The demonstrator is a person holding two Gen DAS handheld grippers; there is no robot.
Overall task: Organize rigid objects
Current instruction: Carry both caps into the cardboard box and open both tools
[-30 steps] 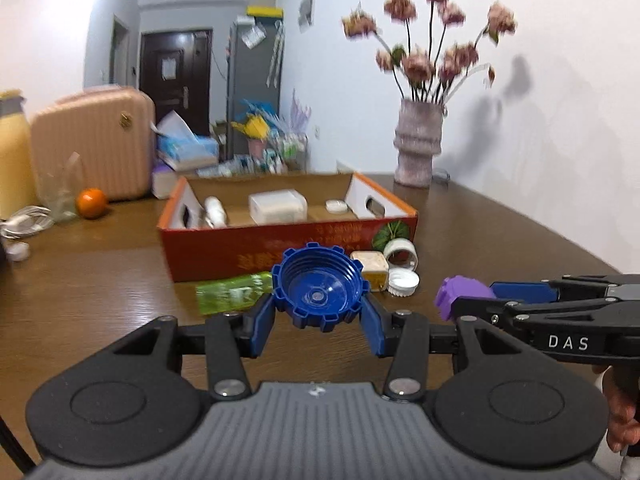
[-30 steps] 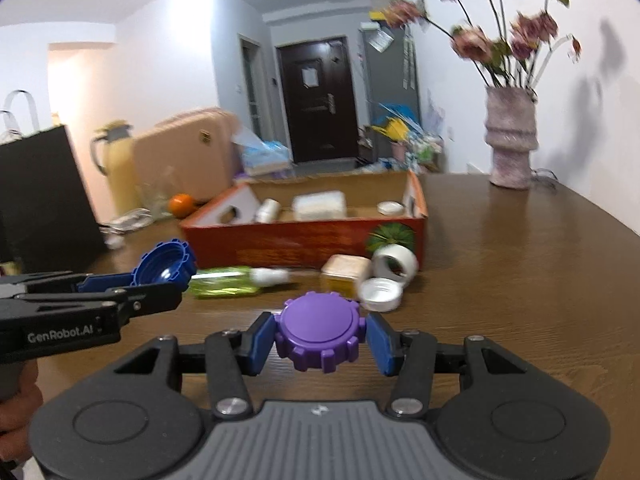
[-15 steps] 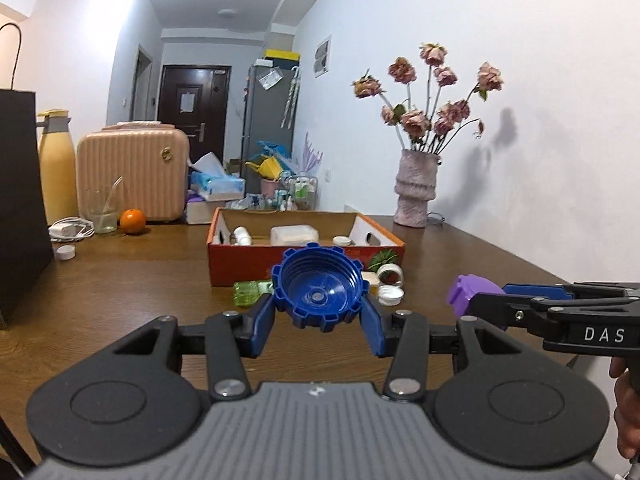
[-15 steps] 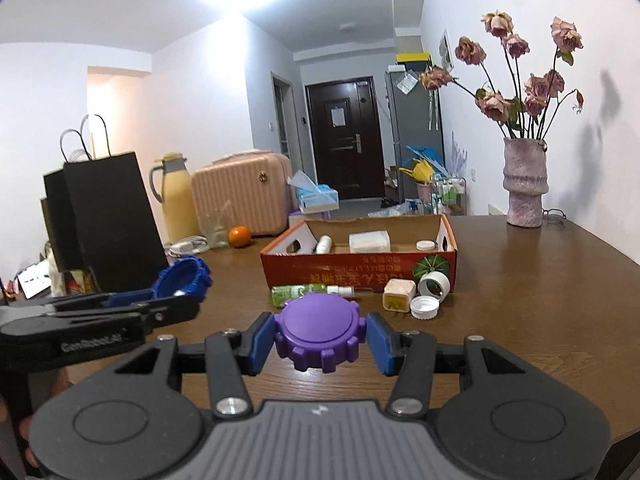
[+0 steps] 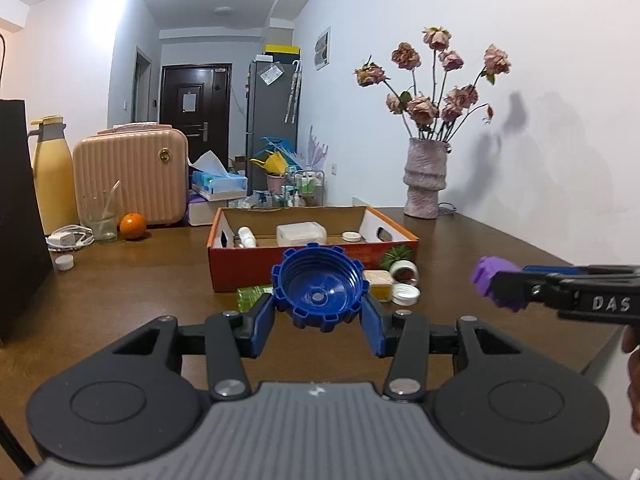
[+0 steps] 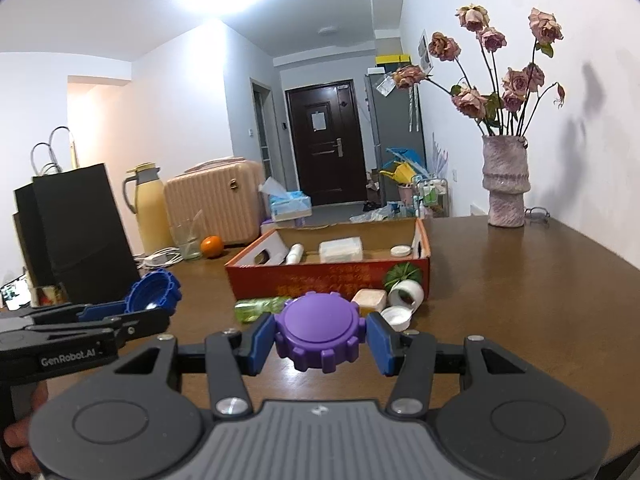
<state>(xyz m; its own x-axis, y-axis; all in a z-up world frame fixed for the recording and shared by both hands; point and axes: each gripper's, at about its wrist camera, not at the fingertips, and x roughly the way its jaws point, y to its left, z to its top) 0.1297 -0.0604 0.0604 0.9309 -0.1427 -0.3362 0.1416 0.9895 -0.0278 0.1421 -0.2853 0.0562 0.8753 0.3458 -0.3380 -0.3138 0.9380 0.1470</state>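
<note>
While the left hand-held gripper (image 5: 320,312) clamps a blue gear cap (image 5: 319,286) (hollow side facing the camera), the right hand-held gripper (image 6: 320,340) pinches a purple gear cap (image 6: 320,338), both above the counter (image 6: 520,300) before the orange box (image 6: 332,276)

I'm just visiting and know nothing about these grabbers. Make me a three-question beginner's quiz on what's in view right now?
1. True or false: the left gripper is shut on a blue cap.
2. What colour is the cap in the right gripper?
A. purple B. green C. white
3. Fill in: the white roll of tape lies ____ the orange cardboard box.

Key: 1 true. 2 A, the purple cap. 3 outside.
</note>
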